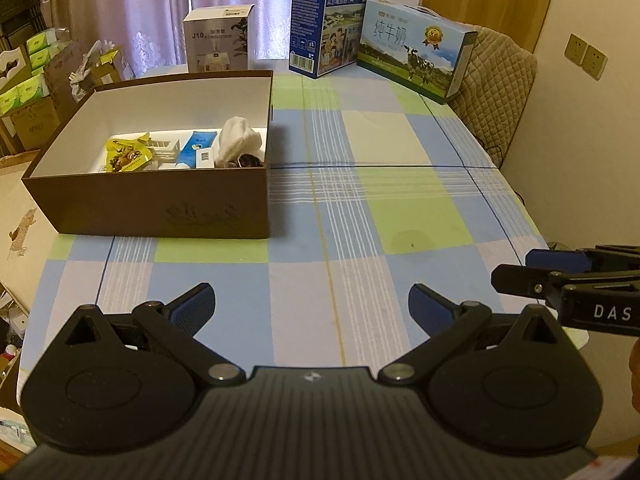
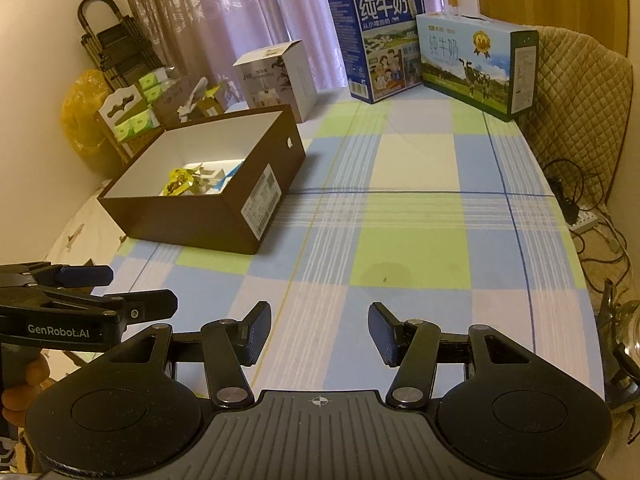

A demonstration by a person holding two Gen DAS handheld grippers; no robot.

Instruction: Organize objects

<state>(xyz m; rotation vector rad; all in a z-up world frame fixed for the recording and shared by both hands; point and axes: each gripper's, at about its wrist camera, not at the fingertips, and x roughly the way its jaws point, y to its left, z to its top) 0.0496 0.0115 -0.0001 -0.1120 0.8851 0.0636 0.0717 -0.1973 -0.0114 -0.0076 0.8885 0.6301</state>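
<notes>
A brown open box (image 1: 160,204) stands on the checked tablecloth at the left; it also shows in the right wrist view (image 2: 208,216). Inside lie a yellow snack packet (image 1: 126,156), a blue tube (image 1: 195,148), a white rolled cloth (image 1: 240,138) and a small dark item. My left gripper (image 1: 312,308) is open and empty, low over the near table, right of the box's front. My right gripper (image 2: 320,332) is open and empty beside it, and shows at the right edge of the left wrist view (image 1: 552,268).
Two milk cartons (image 1: 330,20) (image 1: 416,48) and a white appliance box (image 1: 218,38) stand along the table's far edge. A quilted chair (image 1: 500,76) is at the far right. Tissue packs and boxes sit left of the table (image 1: 28,80). Cables lie at the right (image 2: 588,216).
</notes>
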